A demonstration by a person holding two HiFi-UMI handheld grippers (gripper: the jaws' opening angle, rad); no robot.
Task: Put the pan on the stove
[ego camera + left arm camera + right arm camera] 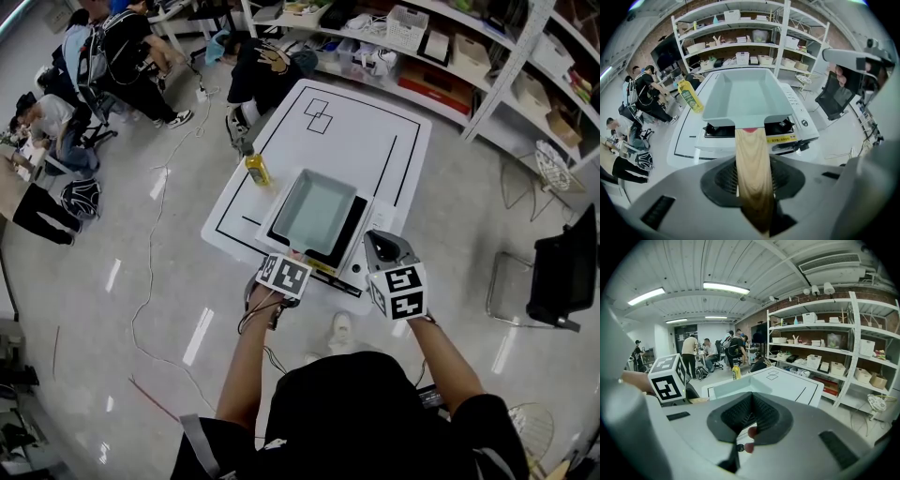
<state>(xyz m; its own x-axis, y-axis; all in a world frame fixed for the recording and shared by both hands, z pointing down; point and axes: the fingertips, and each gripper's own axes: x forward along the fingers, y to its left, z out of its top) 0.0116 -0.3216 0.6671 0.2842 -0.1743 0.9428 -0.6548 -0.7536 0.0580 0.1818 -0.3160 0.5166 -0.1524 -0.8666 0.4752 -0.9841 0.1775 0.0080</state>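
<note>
Pan (pixel 314 211), a square pale grey-blue one with a wooden handle (pixel 751 145), sits flat on the black stove (pixel 353 234) at the near edge of the white counter (pixel 375 131), with its handle pointing toward the person. Left gripper (pixel 753 183) is released: its jaws stand apart on either side of the handle, which lies between them without being pinched. The placing looks done, so the step in hand is probably a clean let-go. That calls for drawing the left gripper straight back along the handle, toward the near side, without lifting or nudging it, so the pan keeps its seat on the stove. Left arm reaches forward with its gripper tipped steeply down over the handle's near end. Right gripper (pixel 750 408) hangs just to the right, clear of the pan, aimed gently downward, its jaws closed together on nothing.
</note>
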